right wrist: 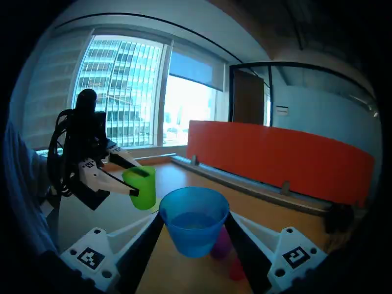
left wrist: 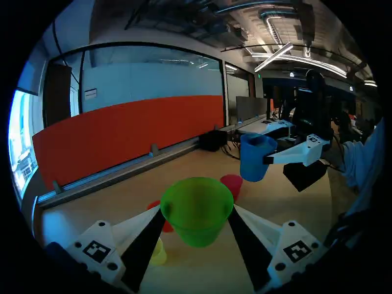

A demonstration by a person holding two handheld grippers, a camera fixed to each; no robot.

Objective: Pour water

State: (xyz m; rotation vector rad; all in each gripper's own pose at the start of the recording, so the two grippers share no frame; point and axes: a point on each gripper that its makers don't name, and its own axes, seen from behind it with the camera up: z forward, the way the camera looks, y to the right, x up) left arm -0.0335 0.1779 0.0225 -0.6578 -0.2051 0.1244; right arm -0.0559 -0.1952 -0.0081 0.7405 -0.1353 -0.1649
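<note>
The left tongs point(left wrist: 196, 209) are gripping a green cup point(left wrist: 197, 218) by its sides, both fingers pressing on it, and are keeping it upright above the wooden counter point(left wrist: 284, 210); the right tongs point(right wrist: 194, 220) are clamping a blue cup point(right wrist: 194, 230) in the same way, also roughly upright, with what looks like water lying low inside it; in the left gripper view the blue cup is hanging in the air to the right and farther off, well apart from the green one, with a pale sleeve point(left wrist: 362, 161) showing behind it; in the right gripper view the green cup is hovering to the left, near a bright window point(right wrist: 122, 98); on the counter below, a red cup point(left wrist: 231, 185) is standing behind the green cup and a yellow cup point(left wrist: 158, 252) is sitting beside the left finger; a purple cup point(right wrist: 221, 243) is peeking out just behind the blue one; an orange partition point(left wrist: 132, 130) is running along the counter's far edge.
</note>
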